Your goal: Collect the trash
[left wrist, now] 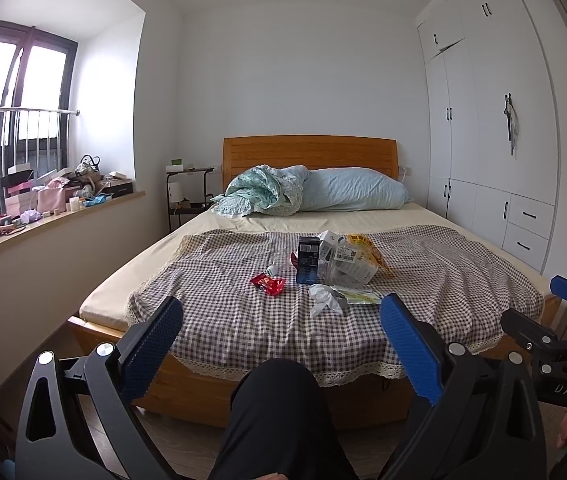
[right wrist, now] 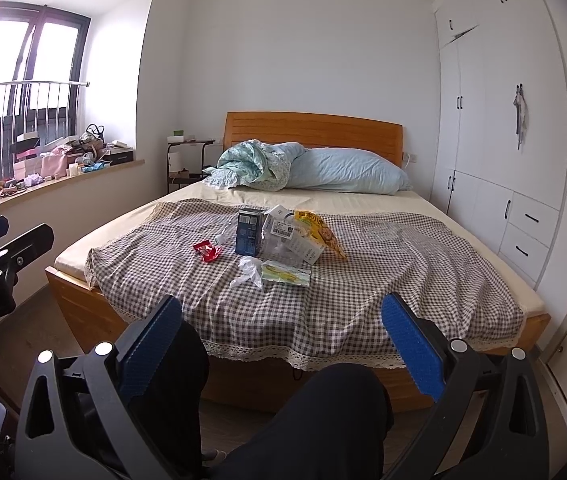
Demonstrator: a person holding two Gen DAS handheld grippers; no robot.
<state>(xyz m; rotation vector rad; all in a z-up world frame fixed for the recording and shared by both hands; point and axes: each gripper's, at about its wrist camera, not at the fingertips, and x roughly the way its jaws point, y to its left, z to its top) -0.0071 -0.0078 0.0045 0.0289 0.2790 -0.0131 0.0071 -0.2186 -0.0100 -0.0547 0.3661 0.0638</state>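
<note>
Trash lies in a loose pile on the checked cloth (left wrist: 423, 276) in the middle of the bed: a red wrapper (left wrist: 268, 283) (right wrist: 205, 251), an upright dark blue box (left wrist: 308, 260) (right wrist: 248, 231), clear plastic packaging with labels (left wrist: 345, 262) (right wrist: 291, 240), a yellow snack bag (left wrist: 367, 250) (right wrist: 321, 232), a crumpled white tissue (left wrist: 323, 300) (right wrist: 249, 270) and a green-yellow wrapper (left wrist: 357, 297) (right wrist: 285, 274). My left gripper (left wrist: 281, 322) is open and empty, short of the bed's foot. My right gripper (right wrist: 282, 318) is open and empty, also short of the bed.
The person's dark-trousered legs (left wrist: 279, 420) (right wrist: 339, 420) sit between me and the bed's wooden foot (right wrist: 323, 380). A cluttered windowsill (left wrist: 43, 200) runs along the left. White wardrobes (right wrist: 503, 120) line the right wall. Pillow (left wrist: 353, 194) and bunched quilt (left wrist: 261, 194) lie at the headboard.
</note>
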